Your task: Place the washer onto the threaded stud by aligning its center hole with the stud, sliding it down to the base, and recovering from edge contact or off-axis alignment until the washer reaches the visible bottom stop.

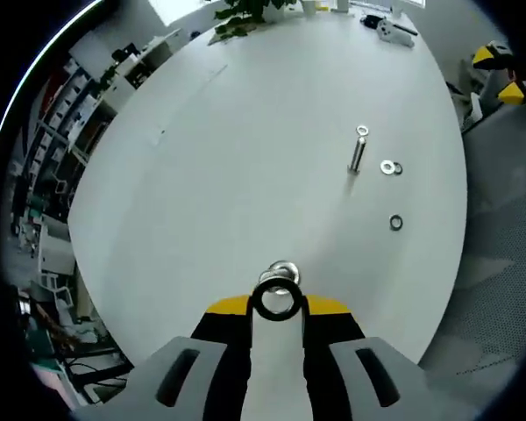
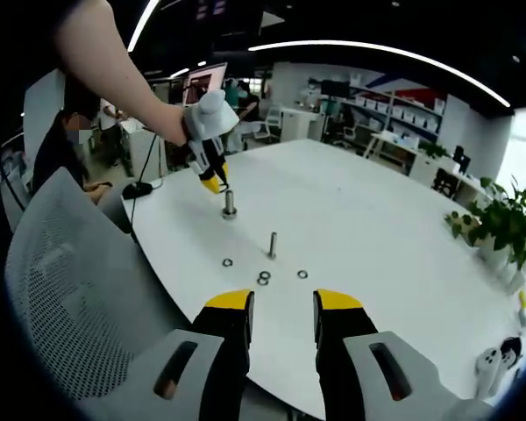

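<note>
We count two upright threaded studs on the white table (image 2: 394, 237): in the right gripper view, one stud (image 2: 230, 204) stands right under the left gripper (image 2: 213, 182), and a second stud (image 2: 272, 245) stands nearer to us. Around that second stud lie loose washers: one to its left (image 2: 227, 262), a touching pair (image 2: 264, 278) in front, and one to its right (image 2: 302, 274), so four on the table. The left gripper view adds a fifth, a dark washer (image 1: 278, 301) clenched between its yellow-tipped jaws (image 1: 278, 305), directly above the top of the near stud (image 1: 281, 272) and not yet down at its base. That view also shows the far stud (image 1: 358, 151) with the washer pair (image 1: 390, 167) just beside it and a single washer (image 1: 395, 223) apart. The right gripper (image 2: 283, 303) hovers over the table edge with jaws parted and nothing between them. The right gripper view alone shows the person's arm (image 2: 114, 66), a grey mesh chair (image 2: 70, 298) and a potted plant (image 2: 500, 219).
</note>
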Demonstrator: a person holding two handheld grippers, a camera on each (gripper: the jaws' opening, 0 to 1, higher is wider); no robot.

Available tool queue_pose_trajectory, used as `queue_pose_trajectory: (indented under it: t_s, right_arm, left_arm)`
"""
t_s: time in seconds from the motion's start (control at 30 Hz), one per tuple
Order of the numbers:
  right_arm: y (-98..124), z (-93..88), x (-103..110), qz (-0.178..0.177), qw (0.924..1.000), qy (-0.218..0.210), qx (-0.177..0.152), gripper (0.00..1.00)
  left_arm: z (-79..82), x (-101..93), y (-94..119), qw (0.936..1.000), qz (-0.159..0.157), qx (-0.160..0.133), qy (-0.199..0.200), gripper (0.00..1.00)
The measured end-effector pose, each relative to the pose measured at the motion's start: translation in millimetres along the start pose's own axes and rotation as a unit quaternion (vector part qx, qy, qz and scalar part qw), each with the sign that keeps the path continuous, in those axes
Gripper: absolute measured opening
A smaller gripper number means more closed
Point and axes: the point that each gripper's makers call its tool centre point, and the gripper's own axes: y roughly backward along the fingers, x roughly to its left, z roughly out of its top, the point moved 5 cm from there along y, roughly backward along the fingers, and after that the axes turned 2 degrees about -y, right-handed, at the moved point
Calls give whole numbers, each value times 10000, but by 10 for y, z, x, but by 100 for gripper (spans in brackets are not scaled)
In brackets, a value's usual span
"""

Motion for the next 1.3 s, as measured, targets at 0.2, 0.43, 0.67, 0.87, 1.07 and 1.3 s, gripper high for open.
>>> queue_pose_trajectory:
  t_s: [0.2, 0.43, 0.67, 0.87, 1.07, 1.3]
  right_arm:
    - [1, -1, -7, -23, 10000, -8, -4, 29]
    - [1, 0, -14, -44, 10000, -16, -7, 29]
    - [-3, -5, -20, -57, 10000, -15, 12, 29]
    - [-6, -33, -34, -94, 9999, -10, 93, 29]
    - [-15, -56, -30, -90, 9998, 9, 171, 29]
    - [-20, -62, -30, -99, 9998, 34, 193, 29]
  left_arm:
    - [71, 27, -51, 10000, -31, 76, -16, 19]
    - [100, 43, -108, 9996, -115, 192, -194, 19]
    - [75, 47, -201, 9988, -224, 311, -298, 19]
    - [33, 30, -424, 9978, -356, 458, -313, 19]
    - [13, 19, -535, 9975, -437, 506, -219, 19]
    - [12, -23, -596, 9968, -541, 536, -239, 19]
